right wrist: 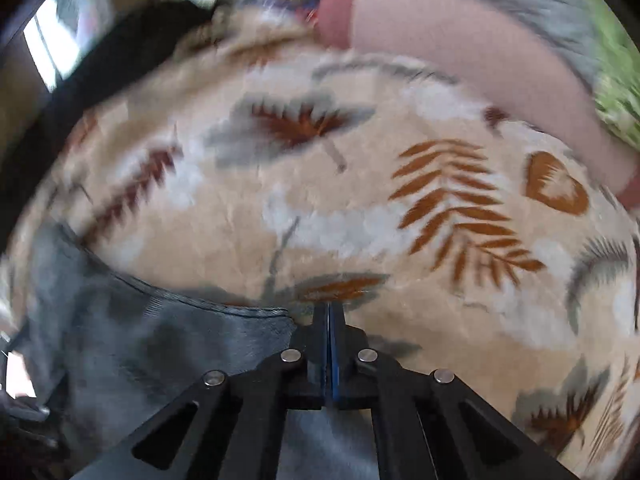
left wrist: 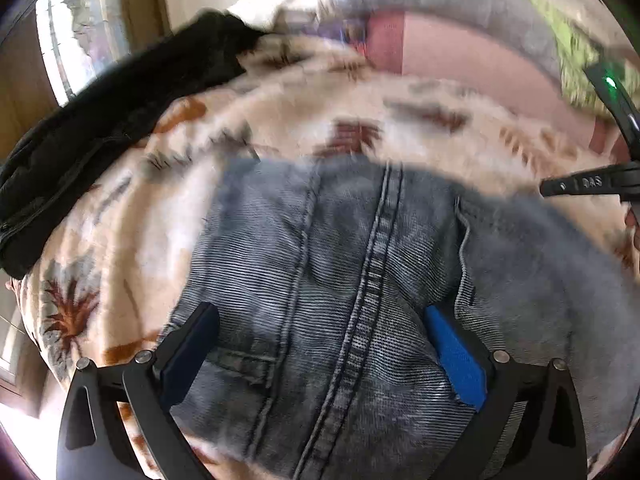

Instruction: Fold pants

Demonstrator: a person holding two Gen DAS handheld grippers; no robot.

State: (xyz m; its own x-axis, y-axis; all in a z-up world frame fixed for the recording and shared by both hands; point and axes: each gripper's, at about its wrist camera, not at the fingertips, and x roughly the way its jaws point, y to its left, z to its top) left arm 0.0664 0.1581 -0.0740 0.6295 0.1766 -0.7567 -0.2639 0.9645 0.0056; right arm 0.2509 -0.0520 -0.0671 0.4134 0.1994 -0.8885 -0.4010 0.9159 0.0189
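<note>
Grey-blue denim pants lie on a leaf-patterned blanket. My left gripper is open, its blue pads spread wide just above the pants' seat seam. In the right wrist view the pants fill the lower left. My right gripper is shut, with an edge of the pants running up to its fingers; whether cloth is pinched between them is hidden. The right gripper also shows at the right edge of the left wrist view.
A black garment lies at the blanket's far left. A pink and grey pillow lies at the back. The patterned blanket stretches ahead of the right gripper. A window is at the left.
</note>
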